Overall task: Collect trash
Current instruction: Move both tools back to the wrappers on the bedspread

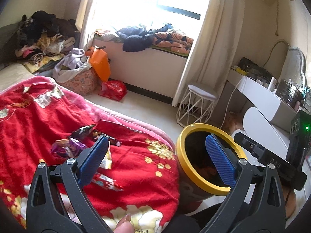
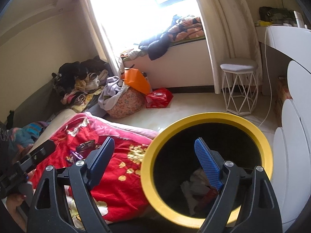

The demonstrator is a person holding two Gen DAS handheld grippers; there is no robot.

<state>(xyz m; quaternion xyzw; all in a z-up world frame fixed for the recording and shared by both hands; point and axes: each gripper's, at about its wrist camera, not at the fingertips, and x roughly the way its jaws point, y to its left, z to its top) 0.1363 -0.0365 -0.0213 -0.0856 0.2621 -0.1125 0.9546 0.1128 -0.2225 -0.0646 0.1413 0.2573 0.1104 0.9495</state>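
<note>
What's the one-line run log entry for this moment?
left tongs: open, empty | right tongs: open, empty | wrappers: on red blanket | yellow-rimmed bin: beside bed, holds trash

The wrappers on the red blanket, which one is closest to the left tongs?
The pale yellow-and-white wrapper, lying right beside the left tongs' left blue finger. The purple wrapper and dark wrapper lie farther up the blanket.

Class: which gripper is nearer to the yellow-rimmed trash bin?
Right. The right gripper hangs open at the yellow-rimmed trash bin, one finger over its mouth. The left gripper, also open, sits farther back over the red blanket beside it.
</note>
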